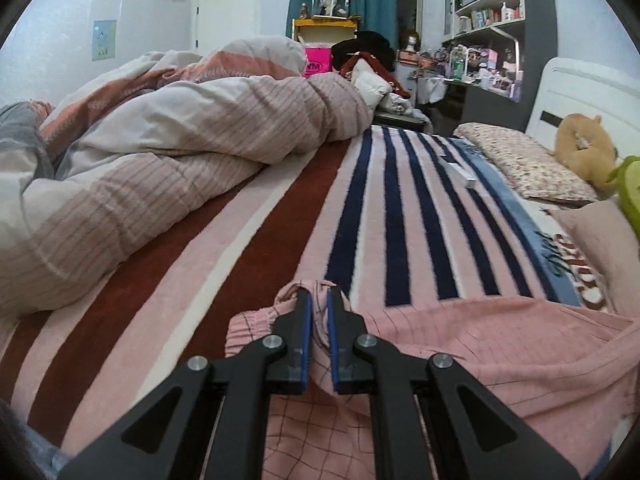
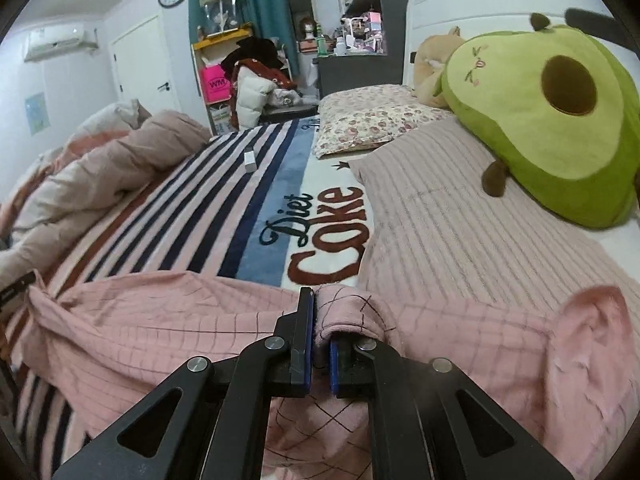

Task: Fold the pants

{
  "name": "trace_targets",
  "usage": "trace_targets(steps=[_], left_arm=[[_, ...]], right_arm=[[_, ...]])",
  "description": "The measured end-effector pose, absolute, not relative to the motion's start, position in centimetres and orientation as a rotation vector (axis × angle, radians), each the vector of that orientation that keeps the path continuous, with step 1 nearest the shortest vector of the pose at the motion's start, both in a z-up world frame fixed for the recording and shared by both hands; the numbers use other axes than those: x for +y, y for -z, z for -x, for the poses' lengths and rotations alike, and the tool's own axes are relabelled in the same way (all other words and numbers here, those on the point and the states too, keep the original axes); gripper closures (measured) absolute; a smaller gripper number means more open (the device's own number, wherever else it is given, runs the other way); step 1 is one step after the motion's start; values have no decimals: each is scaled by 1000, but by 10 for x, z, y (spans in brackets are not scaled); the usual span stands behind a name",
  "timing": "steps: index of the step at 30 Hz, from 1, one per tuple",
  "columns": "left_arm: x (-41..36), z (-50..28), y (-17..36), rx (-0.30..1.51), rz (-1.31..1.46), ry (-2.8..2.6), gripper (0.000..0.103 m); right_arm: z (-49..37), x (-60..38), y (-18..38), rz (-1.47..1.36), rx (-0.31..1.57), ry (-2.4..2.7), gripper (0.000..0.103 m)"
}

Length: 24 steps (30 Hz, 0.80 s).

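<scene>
The pink checked pants (image 1: 500,352) lie across the near edge of the striped bed blanket (image 1: 280,220). My left gripper (image 1: 319,300) is shut on a bunched edge of the pants near the elastic waistband (image 1: 248,328). In the right wrist view my right gripper (image 2: 320,304) is shut on a fold of the same pants (image 2: 160,320), with cloth draped over its right finger. The fabric stretches leftward between the two grippers, and the left gripper's tip shows at the left edge (image 2: 18,286).
A rumpled pink and white duvet (image 1: 160,152) is piled on the left of the bed. Pillows (image 2: 460,220), a green avocado plush (image 2: 540,120) and a tan plush (image 2: 432,68) lie by the headboard. A small white box (image 2: 250,162) sits on the blanket.
</scene>
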<state>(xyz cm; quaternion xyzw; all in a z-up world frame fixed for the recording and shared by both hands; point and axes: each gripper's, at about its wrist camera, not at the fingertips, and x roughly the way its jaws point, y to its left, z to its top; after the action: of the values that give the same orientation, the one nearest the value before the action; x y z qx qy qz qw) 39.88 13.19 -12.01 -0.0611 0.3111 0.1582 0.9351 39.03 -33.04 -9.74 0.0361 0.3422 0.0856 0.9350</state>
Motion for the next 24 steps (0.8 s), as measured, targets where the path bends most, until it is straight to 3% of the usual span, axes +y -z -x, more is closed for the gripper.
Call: trace_targets(steps=[3,4,5,7,8,15,24], left_arm=[[136,-413,130,648,136,-325,97],[136,-415,134,659,133,-326,90],[134,-416,138,677,115,-321,63],[125,-411,141,687,54,-302,18],[120,-402,139,660,18,-293,17],[104,-353,103,592,55,-147,15],[55,-351,110,622,18,42,15]], right_arm=[[-403,-322,104,-35,691,-162,102],[-406,-316,108,-11,695,-163,99],[-408,-312,110,2,702,-170,93],[-411,-301,118,53,757,-205,42],[-409,-296,122,75,783,-223,35],[-354,-282,100,278,720,-212,26],[-308,-266,137,347,886,-347,40]])
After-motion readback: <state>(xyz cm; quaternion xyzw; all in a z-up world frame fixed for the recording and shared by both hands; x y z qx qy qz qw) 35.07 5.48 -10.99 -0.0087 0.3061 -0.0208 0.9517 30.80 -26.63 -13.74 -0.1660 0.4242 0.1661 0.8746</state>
